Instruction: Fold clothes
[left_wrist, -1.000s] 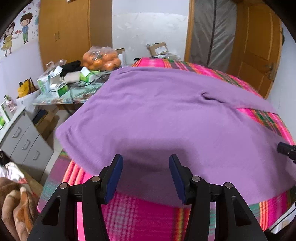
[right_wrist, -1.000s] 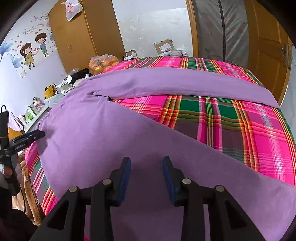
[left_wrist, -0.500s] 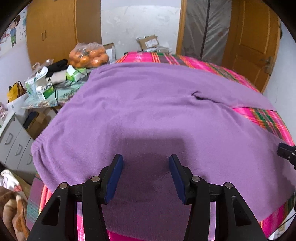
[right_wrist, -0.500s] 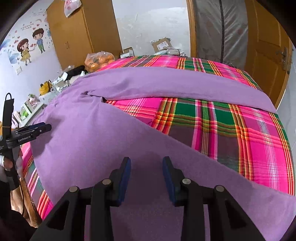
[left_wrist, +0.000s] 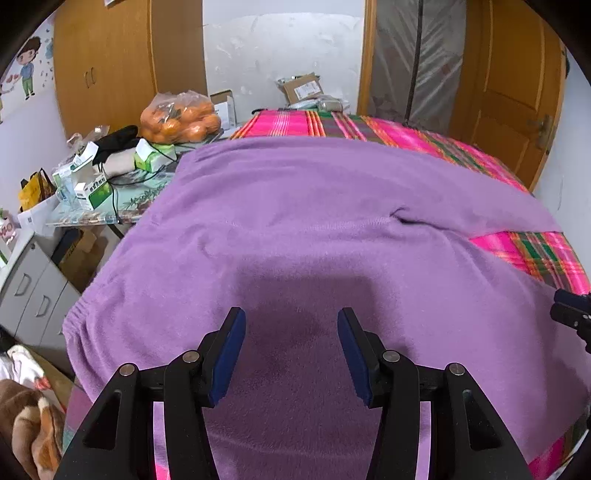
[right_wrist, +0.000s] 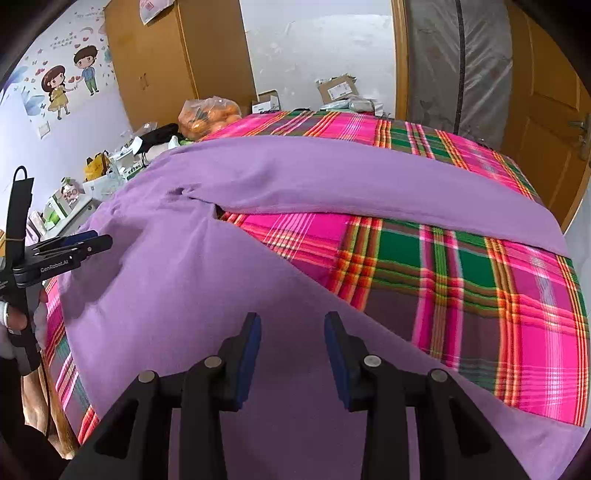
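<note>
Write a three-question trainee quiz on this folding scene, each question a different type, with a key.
1. True or false: the left gripper has its jaws shut on the purple trousers.
2. What lies between the two trouser legs in the right wrist view? A) plaid bedspread B) a pillow C) bare floor
3. Fill in: the bag of oranges sits to the ____ of the bed in the left wrist view.

Key: 1 false, the jaws are open; 2 A; 3 left.

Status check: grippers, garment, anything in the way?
Left gripper open, right gripper open, both empty above the cloth. Purple trousers spread flat on the plaid bed, legs splayed, unfolded. Nothing lying on the garment.
</note>
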